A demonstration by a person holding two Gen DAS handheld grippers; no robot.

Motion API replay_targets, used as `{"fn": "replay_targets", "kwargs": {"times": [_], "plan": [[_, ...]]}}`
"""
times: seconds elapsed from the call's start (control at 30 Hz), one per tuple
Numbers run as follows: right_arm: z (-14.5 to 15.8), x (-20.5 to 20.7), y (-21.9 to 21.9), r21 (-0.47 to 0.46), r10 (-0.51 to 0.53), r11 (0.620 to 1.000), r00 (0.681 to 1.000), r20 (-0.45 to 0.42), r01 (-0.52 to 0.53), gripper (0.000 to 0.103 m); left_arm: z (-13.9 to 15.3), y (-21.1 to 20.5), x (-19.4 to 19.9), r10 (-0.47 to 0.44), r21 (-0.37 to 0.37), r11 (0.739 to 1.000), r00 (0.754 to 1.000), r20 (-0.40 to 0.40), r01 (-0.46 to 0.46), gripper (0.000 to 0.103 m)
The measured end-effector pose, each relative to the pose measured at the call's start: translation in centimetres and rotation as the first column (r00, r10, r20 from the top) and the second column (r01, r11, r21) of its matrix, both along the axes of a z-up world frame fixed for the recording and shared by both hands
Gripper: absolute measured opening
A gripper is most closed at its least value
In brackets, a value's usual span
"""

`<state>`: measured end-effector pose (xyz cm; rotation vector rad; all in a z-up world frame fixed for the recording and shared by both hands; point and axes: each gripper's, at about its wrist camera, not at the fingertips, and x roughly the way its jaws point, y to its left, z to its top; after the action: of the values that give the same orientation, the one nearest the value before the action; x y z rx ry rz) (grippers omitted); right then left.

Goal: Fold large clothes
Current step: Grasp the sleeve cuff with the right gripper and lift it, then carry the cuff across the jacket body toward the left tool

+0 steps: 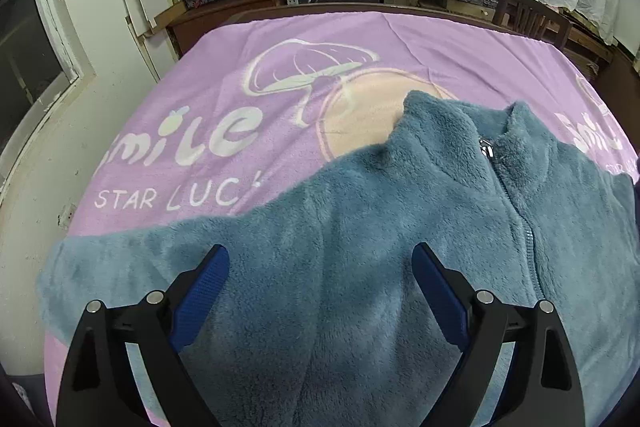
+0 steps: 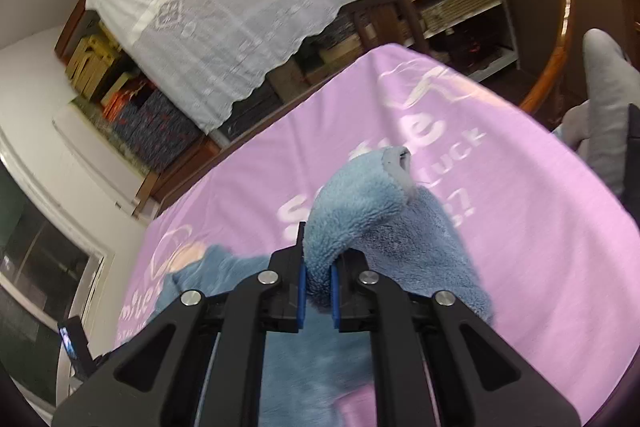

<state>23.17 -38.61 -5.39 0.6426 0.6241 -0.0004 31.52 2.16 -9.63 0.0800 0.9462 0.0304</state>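
One plush teal fleece jacket (image 1: 360,227), fuzzy pile, stand collar, one metal zipper (image 1: 516,211), lies front-up on a smooth lilac blanket (image 1: 224,75) printed with mushroom art and "smile" text. Left gripper (image 1: 320,259) hangs over its chest, the two blue ribbed pads spread wide, holding nothing. Right gripper (image 2: 318,277) pinches a bunched fold of the jacket's sleeve (image 2: 356,211), cuff end sticking up.
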Motion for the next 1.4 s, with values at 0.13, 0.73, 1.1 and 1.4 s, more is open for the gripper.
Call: {"fn": "replay_targets", "kwargs": {"times": [0.13,0.73,1.1,1.4], "plan": [[0.3,0.4,2.7,-0.02,0.046,0.999,0.999,-0.015,-0.046,0.008,0.0,0.1,0.1,-0.007,-0.026,1.0,1.0,-0.014,0.007,0.093],[-3.0,1.6,17.5,-0.131,0.368,0.905,0.901,-0.231,-0.404,0.029,0.0,0.0,0.1,-0.027,-0.071,0.997,0.999,-0.04,0.024,0.097],[0.0,-2.3,18.2,-0.269,0.46,0.829,0.871,-0.172,-0.49,0.073,-0.2,-0.9,-0.3,-0.109,-0.142,0.985,0.992,-0.06,0.1,0.097],[3.0,-1.4,9.4,-0.359,0.238,0.912,0.969,0.062,-0.201,0.073,0.1,-4.8,-0.5,-0.301,-0.364,0.899,0.947,-0.112,0.242,0.097]]}}
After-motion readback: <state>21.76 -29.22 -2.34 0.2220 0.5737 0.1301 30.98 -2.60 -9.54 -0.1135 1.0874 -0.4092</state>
